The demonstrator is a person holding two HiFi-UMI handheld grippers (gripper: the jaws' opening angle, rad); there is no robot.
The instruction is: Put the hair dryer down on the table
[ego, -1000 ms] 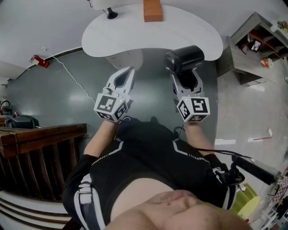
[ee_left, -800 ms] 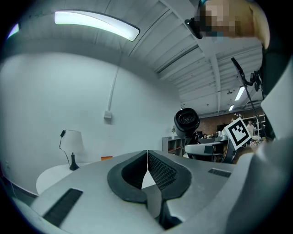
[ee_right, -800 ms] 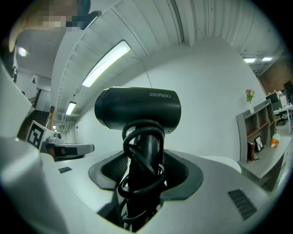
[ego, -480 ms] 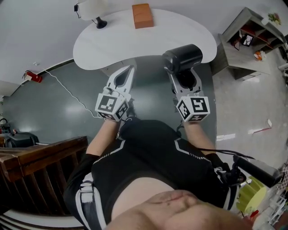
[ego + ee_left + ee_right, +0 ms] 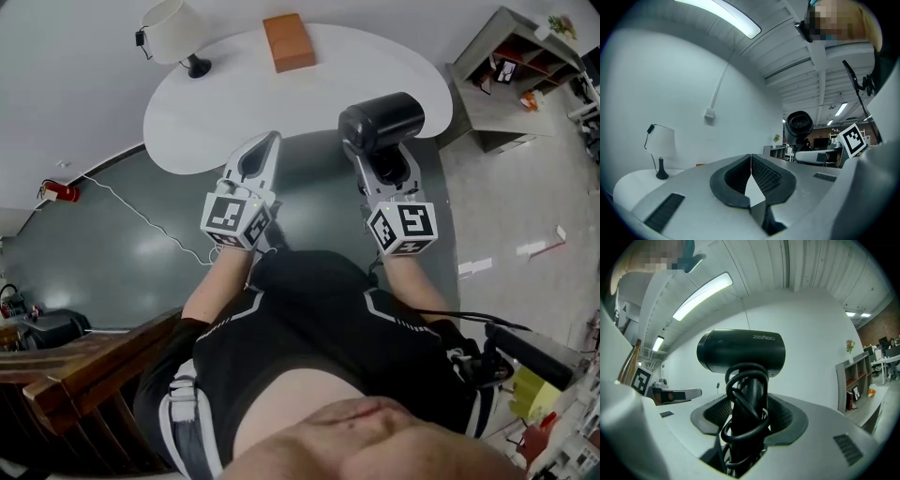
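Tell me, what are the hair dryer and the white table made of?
The hair dryer is probably black plastic, matte with a faint sheen; its body looks smoothly moulded. The table has a smooth, even white top, maybe painted wood or laminate; the look leaves that open.

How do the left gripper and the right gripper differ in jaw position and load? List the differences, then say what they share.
Jaws: on the left gripper they are closed together; on the right gripper they stand apart, clamped on the black hair dryer.
Load: the left gripper is empty; the right gripper carries the hair dryer upright, barrel above its jaws.
Shared: both point toward the white table, and each bears a marker cube.
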